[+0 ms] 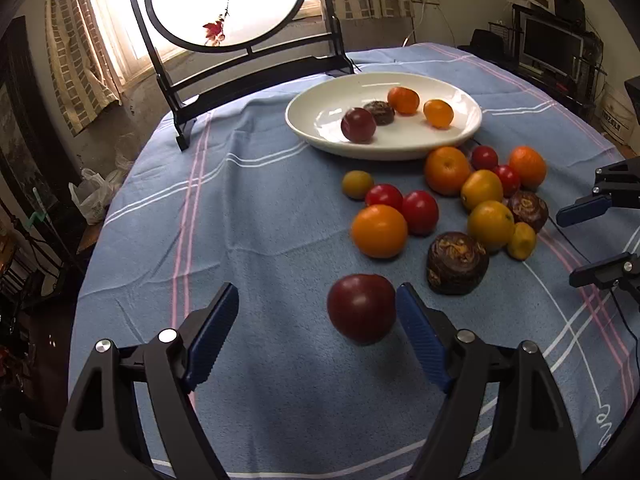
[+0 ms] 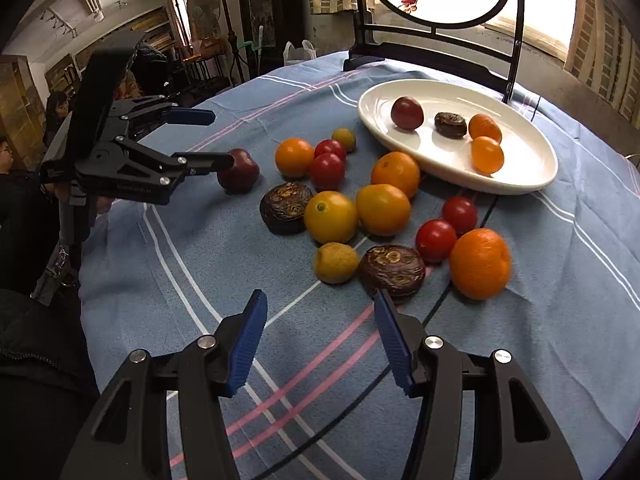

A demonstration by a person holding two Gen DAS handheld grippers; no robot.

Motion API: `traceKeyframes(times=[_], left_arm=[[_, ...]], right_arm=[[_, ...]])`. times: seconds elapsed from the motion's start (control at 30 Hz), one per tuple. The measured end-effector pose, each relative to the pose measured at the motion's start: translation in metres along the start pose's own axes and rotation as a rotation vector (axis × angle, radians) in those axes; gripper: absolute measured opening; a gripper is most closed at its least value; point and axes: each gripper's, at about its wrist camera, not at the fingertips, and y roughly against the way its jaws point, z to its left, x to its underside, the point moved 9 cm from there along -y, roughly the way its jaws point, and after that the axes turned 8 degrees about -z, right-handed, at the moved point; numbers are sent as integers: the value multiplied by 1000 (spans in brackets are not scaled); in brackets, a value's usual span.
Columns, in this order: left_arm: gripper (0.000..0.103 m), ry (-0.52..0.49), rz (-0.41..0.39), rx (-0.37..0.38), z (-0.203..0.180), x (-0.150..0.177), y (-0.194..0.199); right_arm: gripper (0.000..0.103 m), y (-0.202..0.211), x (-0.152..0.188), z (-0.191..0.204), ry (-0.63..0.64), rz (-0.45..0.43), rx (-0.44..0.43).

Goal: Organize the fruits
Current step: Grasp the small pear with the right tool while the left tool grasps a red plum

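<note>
Left tool (image 1: 316,322) spread wide round dark-red round plum (image 1: 362,309) on blue-cloth surface (image 1: 248,216), pads not pressing. Right tool (image 2: 320,338) part-open, empty, nr brown ridged fruit (image 2: 392,270). Plum prob smooth, soft-skinned, light: grip across widest pt, gently.

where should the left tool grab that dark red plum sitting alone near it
Grip the dark red plum across its widest middle, coming from above and the near side. It is round and smooth, stands apart from the pile, and already lies between the left tool's open jaws, near one pad.
</note>
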Motion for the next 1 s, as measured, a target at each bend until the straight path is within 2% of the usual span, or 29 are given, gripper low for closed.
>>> traceKeyframes(times=[0.13, 0.2, 0.23, 0.27, 0.37, 0.57, 0.8, 1.0], left_arm=[[78, 16, 32, 46, -12, 7, -17], [75, 21, 39, 74, -17, 6, -25], [67, 24, 48, 89, -21, 6, -28], [54, 29, 57, 105, -24, 6, -31], [40, 34, 60, 112, -27, 3, -34], [39, 27, 51, 130, -30, 3, -27], [39, 36, 20, 137, -31, -7, -15], [39, 50, -51, 130, -34, -54, -9]], right_arm=[[56, -16, 8, 7, -29, 48, -2], [54, -21, 9, 8, -33, 56, 14], [52, -22, 7, 7, -38, 50, 23], [50, -23, 7, 7, -47, 45, 28], [42, -30, -1, -1, -89, 39, 43], [28, -38, -8, -8, -84, 21, 86], [27, -19, -10, -9, -70, -14, 64], [27, 19, -45, -27, -66, -140, 87]])
